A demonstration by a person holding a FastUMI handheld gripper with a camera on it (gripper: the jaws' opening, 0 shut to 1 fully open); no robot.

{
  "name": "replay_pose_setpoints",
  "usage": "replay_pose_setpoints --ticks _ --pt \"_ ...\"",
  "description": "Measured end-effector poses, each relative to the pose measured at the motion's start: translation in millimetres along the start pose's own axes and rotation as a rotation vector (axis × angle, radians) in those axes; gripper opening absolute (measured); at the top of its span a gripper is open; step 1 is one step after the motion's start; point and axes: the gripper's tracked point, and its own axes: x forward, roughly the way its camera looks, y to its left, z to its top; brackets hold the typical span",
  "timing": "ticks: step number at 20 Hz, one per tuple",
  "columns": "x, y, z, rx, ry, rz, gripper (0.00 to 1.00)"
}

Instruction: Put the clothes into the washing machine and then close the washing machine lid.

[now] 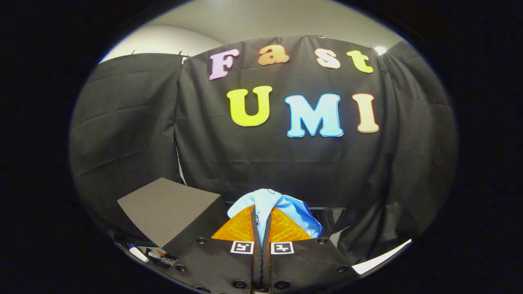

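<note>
In the gripper view, the gripper [261, 226] has its two fingers squeezed together on a blue shirt [282, 206]. The shirt bunches up over the fingertips, held up in the air. It looks soft, light and floppy, so a pinch on any fold should do. A flat grey box [167, 208] sits beside it.

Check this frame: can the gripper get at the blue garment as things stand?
Yes, it seems so: the gripper looks shut on the blue garment, with cloth pinched between both fingers and bunched just ahead of them. Nothing stands in the way.
</note>
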Motion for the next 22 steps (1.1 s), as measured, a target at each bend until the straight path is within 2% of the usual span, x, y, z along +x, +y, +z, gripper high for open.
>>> replay_pose_setpoints --ticks 4,10,17,22 --pt "7 -21 -10 0.026 0.010 -0.011 0.01" --pt "26 -12 -44 0.019 0.053 0.013 0.01" --pt "61 -4 -137 0.011 0.195 0.010 0.01" --pt "92 -13 -217 0.073 0.321 -0.046 0.01"
